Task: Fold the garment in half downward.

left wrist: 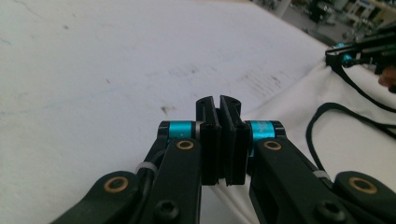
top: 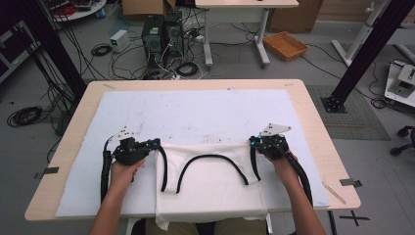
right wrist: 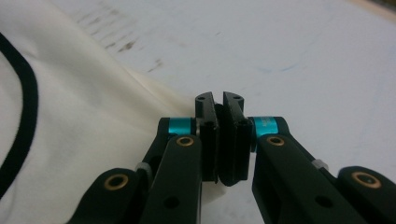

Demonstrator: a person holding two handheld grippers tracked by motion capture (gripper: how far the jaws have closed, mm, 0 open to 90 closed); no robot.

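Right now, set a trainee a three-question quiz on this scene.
1. True or false: the white garment hangs over the table's near edge.
2. The garment's trim is: A red, B black, C green.
3. What lies at each of the garment's two far corners?

Key
1. True.
2. B.
3. A gripper: the left gripper at the left corner and the right gripper at the right corner, both with jaws shut at the cloth's edge.

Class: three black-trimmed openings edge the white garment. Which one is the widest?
The middle opening, the neckline: its black trim arcs broadly between the two narrow armholes, one by the left tool, one by the right tool.
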